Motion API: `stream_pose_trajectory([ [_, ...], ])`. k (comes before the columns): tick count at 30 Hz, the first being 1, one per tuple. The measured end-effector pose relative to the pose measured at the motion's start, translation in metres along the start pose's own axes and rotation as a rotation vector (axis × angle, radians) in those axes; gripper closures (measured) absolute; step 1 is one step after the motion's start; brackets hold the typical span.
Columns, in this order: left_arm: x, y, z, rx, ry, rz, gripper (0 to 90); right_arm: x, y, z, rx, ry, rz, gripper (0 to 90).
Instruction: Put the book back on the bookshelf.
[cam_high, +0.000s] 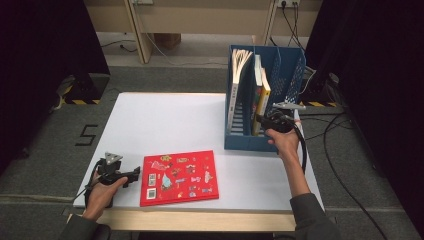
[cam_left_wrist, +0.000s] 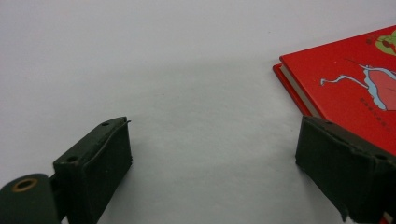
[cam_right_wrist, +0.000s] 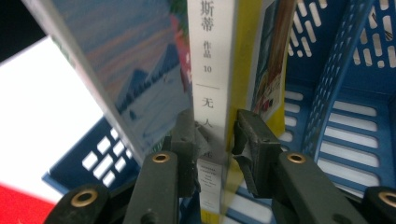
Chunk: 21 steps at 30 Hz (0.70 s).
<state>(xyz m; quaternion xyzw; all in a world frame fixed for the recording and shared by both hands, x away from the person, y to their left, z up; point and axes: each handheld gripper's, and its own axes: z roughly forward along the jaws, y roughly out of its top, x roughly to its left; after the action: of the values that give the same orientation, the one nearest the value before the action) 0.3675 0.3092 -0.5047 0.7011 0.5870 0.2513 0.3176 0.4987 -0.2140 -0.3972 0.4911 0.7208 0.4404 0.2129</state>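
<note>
white-spined book (cam_right_wrist: 212, 93) clenched in right claw (cam_right_wrist: 215, 140), lower spine hidden; left claw (cam_left_wrist: 212, 163) released.

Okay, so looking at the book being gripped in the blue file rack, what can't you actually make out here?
- White-spined book: top and bottom of the spine cut off by the frame edges in the right gripper view; its cover is hidden by neighbouring books.
- Right gripper: jaw tips hidden by the blue rack in the high view.
- Red book: cover print too small to read in the high view.
</note>
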Motion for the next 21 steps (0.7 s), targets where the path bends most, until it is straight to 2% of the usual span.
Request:
stream_pose_trajectory([
  [3,0.000,0.000,0.000,0.000,0.000,0.000,9.4,-0.005,-0.006,-0.005,-0.006,0.002,0.028,70.7],
  [6,0.000,0.000,0.000,0.000,0.001,0.001,9.3,-0.008,-0.010,-0.011,0.011,0.004,0.026,70.5],
  [9,0.000,0.000,0.000,0.000,0.000,0.000,9.3,-0.011,-0.011,-0.018,0.026,0.012,0.053,69.0],
  [12,0.000,0.000,0.000,-0.001,0.000,-0.002,9.3,-0.012,-0.008,-0.025,0.016,-0.001,0.039,67.2],
  [13,0.000,0.000,0.000,0.000,0.000,0.000,9.3,-0.011,-0.003,-0.031,-0.003,0.014,0.058,64.6],
  [14,0.000,0.000,0.000,0.000,0.000,0.000,9.3,-0.010,0.002,-0.037,-0.011,0.015,0.049,64.1],
  [16,0.000,0.000,0.000,0.000,0.000,0.000,9.3,-0.008,0.014,-0.048,-0.032,-0.009,0.026,62.3],
  [18,0.000,0.000,0.000,0.000,0.000,0.000,9.3,-0.006,0.028,-0.058,-0.041,-0.011,0.021,61.1],
  [21,0.000,0.000,0.000,0.000,0.000,0.000,9.3,-0.003,0.046,-0.064,-0.028,-0.038,-0.003,59.9],
])
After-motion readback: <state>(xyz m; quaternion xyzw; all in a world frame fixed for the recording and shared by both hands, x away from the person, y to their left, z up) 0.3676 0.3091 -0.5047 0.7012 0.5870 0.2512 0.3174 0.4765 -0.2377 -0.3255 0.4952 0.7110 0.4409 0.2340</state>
